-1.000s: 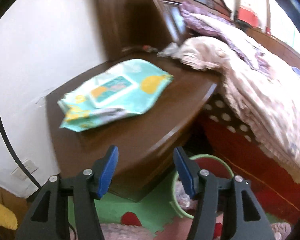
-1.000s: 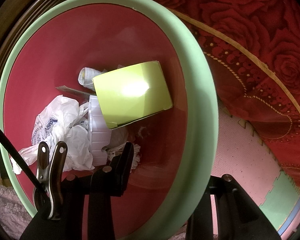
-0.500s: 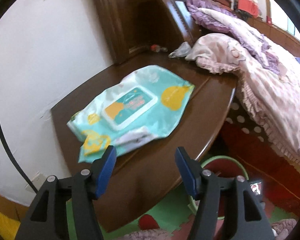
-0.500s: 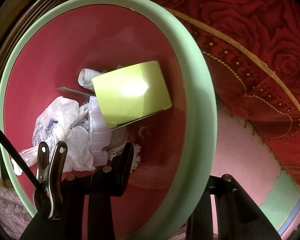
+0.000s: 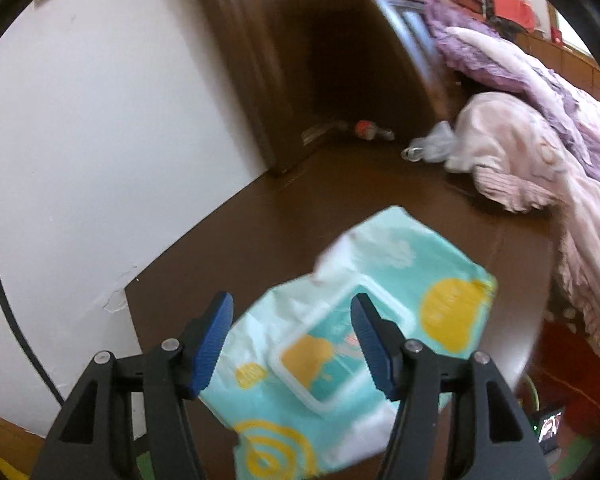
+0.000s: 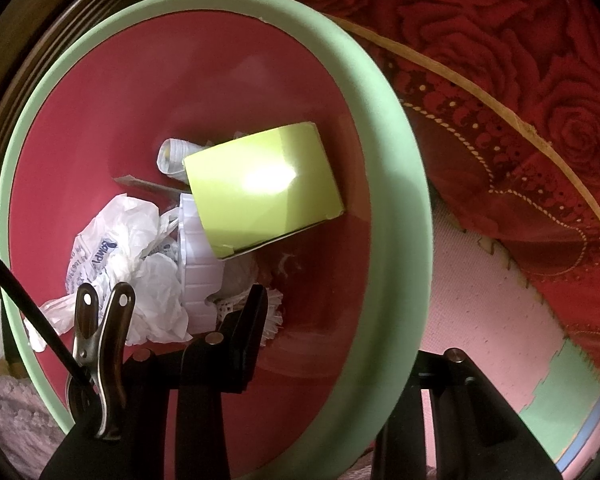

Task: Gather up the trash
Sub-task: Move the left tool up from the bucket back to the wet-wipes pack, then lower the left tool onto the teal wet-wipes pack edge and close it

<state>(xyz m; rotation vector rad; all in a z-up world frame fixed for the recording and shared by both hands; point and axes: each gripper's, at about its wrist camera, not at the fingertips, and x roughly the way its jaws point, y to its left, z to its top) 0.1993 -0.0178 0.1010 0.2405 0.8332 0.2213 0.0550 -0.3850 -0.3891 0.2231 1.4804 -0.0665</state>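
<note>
We hold the left hand-held gripper point(image 5: 292, 340) low over the dark wooden surface point(image 5: 340, 208), its blue pads standing apart with nothing pressed between them, and the wipes packet point(image 5: 340, 344) lies just ahead of and beneath the pads, at the near edge of the surface. The packet's long axis runs on a slant, from near left to far right, so it crosses the gap between our pads at an angle instead of squarely; a small turn of the wrist would probably suit the pinch better. This is clearly the nearer hand, since our right hand-held gripper point(image 6: 340, 352) is down at the bin point(image 6: 392, 184) on the floor, one finger inside the green rim and the other outside, so it seems clamped on the bin's wall, though the contact itself is hidden from us. The packet looks soft and flattish, mint green with yellow circles and a clear rectangular flap lid on top, slightly blurred. Inside the red bin lie a yellow-green box point(image 6: 264, 188) and crumpled white paper point(image 6: 132, 256). Further back on the surface, by the bed, we see a small bottle point(image 5: 370, 130) and a clear plastic bag point(image 5: 432, 146).
</note>
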